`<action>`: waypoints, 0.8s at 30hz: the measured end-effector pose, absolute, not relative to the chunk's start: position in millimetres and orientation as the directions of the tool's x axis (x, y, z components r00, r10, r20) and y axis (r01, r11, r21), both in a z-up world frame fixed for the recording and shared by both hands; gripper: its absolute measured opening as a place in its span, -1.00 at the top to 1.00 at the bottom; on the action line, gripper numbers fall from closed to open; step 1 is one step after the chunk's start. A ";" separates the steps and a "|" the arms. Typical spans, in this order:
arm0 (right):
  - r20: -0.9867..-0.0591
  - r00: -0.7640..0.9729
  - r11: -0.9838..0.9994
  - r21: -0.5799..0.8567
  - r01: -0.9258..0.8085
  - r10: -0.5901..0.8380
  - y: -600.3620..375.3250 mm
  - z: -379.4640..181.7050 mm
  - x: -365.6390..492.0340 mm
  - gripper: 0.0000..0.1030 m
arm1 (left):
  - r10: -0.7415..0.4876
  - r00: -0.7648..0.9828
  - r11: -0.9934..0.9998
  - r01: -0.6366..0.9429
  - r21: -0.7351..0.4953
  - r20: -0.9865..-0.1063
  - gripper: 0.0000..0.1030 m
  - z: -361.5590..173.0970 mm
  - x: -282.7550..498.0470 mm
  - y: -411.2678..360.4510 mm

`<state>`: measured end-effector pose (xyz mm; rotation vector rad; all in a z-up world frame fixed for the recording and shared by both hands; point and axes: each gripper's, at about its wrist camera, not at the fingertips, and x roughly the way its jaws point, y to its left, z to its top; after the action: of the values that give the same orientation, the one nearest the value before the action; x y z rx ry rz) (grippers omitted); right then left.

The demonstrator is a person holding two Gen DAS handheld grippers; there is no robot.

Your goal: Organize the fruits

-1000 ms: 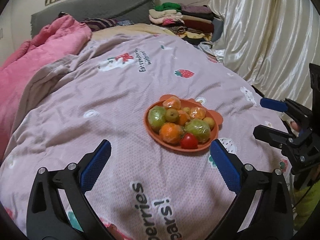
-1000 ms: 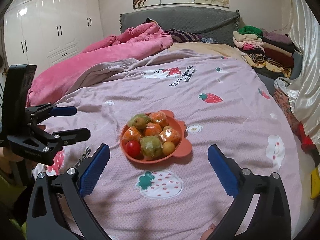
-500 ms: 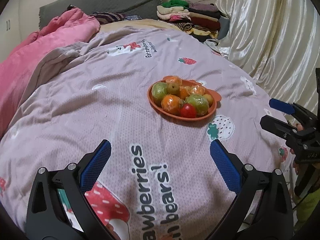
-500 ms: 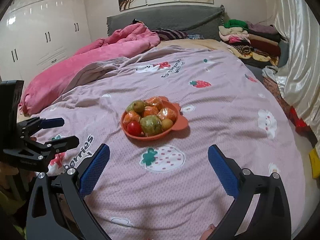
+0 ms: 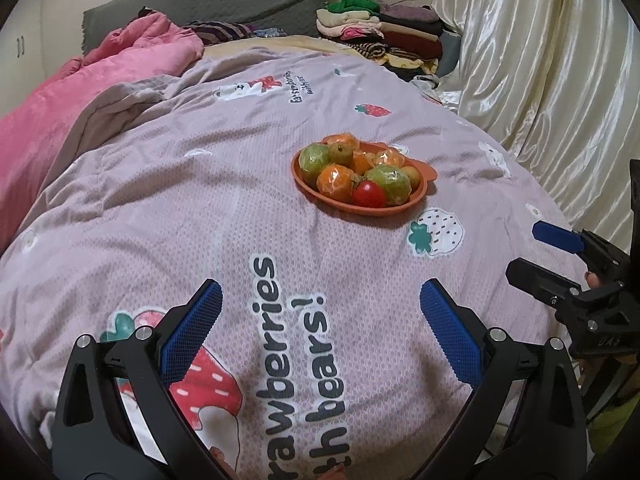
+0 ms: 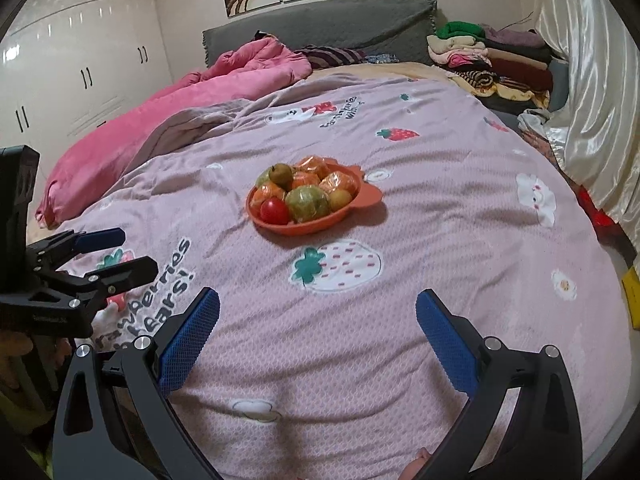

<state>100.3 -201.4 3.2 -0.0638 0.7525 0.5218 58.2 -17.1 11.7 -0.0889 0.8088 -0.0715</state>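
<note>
Left wrist view first: the left gripper [image 5: 318, 320] hangs over the bedspread [image 5: 200, 208] with its blue-padded fingers [image 5: 192, 328] spread wide and nothing between them. Well ahead and a little to the right sits the orange plate [image 5: 416, 200], heaped with fruit: a red tomato [image 5: 369, 194] at the near rim, wrapped oranges [image 5: 335, 178] and green fruit [image 5: 390, 184] behind it. Over on the right edge, the right gripper [image 5: 544, 254] is parted too, holding nothing. Right wrist view now: the right gripper [image 6: 318, 322] gapes wide, the plate [image 6: 280, 226] well ahead, near the centre and slightly left, clear of both fingers. The left gripper [image 6: 120, 252] shows at the left edge. Printed on the bedspread by the left fingers, partly cut off: "rawberries" and "th bears!" [image 5: 288, 360]; the smaller lettering farther up is too small to read.
</note>
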 end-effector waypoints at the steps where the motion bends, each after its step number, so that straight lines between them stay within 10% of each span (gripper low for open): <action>1: -0.668 0.612 0.873 0.122 -0.471 0.424 -201.8 1.9 99.3 -0.91 | -0.097 0.689 0.994 0.029 -0.106 -0.718 -0.81 10.3 56.6 -17.4; 24: -0.679 0.604 0.873 0.115 -0.474 0.418 -203.8 -11.7 93.8 -0.91 | -0.093 0.674 0.994 0.020 -0.107 -0.733 -0.81 -2.0 55.7 -20.4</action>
<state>93.8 -203.8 -11.7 -0.0794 0.7645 0.5167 55.7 -20.4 -2.0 -0.0929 0.8290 -0.0640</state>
